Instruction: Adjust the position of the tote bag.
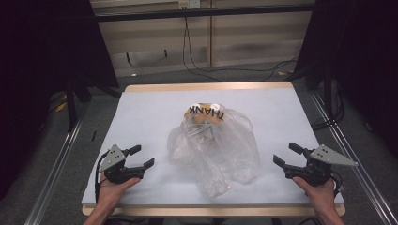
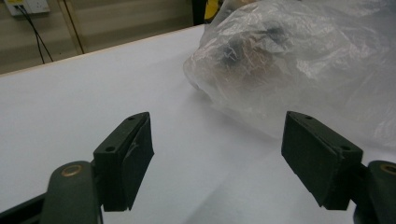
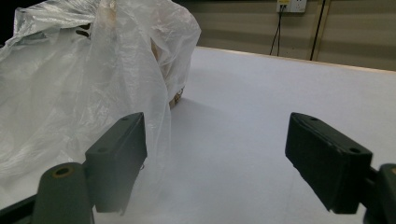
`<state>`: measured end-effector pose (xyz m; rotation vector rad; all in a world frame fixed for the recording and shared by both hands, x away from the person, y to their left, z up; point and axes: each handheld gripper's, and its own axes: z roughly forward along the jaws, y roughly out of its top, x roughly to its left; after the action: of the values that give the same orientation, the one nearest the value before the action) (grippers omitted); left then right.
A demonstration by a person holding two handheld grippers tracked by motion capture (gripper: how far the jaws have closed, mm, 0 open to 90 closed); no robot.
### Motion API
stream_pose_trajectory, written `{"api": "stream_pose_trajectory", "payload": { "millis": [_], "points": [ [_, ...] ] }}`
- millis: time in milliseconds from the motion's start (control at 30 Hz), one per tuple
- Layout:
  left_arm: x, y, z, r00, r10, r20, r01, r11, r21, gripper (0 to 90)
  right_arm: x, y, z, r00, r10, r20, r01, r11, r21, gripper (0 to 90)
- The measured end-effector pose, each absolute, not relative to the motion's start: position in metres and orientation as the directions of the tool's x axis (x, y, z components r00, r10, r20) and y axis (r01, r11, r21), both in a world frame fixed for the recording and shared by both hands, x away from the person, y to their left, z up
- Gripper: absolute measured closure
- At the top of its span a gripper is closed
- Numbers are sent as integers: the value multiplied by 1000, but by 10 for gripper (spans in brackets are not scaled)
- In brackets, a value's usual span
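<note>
Both claws, left claw [image 1: 140, 157] and right claw [image 1: 287, 154], are held wide open, nothing gripped; "THANK" lettering on the crinkly clear plastic bag [image 1: 216, 145] is readable from the high view, blurry dark contents from the left gripper view.

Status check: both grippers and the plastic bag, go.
Left gripper open, empty, left of bag. Right gripper open, empty, right of bag. Clear plastic bag mid-table, crumpled, something inside, untouched. Nothing between either gripper and it.
</note>
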<state>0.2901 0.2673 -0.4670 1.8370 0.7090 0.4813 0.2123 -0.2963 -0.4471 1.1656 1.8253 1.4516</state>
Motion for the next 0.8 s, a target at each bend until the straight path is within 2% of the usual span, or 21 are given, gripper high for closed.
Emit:
{"api": "stream_pose_trajectory", "payload": {
  "millis": [100, 267, 333, 400, 800],
  "points": [
    [291, 266, -467, 742, 670, -29, 250, -236, 939, 316, 212, -296, -447, -496, 862, 101, 306, 65, 950, 244],
    [288, 265, -465, 763, 646, -23, 262, -276, 925, 405, 215, -296, -448, -518, 849, 104, 322, 81, 943, 296],
    [286, 263, -464, 771, 636, -10, 248, -285, 926, 454, 215, -295, -448, -534, 838, 114, 330, 83, 940, 364],
    [285, 262, -462, 791, 612, -4, 231, -292, 928, 502, 215, -294, -447, -544, 830, 119, 335, 85, 938, 377],
    [263, 240, -454, 865, 502, 13, 193, -356, 914, 616, 212, -281, -442, -621, 778, 94, 335, 155, 929, 507]
  ]
}}
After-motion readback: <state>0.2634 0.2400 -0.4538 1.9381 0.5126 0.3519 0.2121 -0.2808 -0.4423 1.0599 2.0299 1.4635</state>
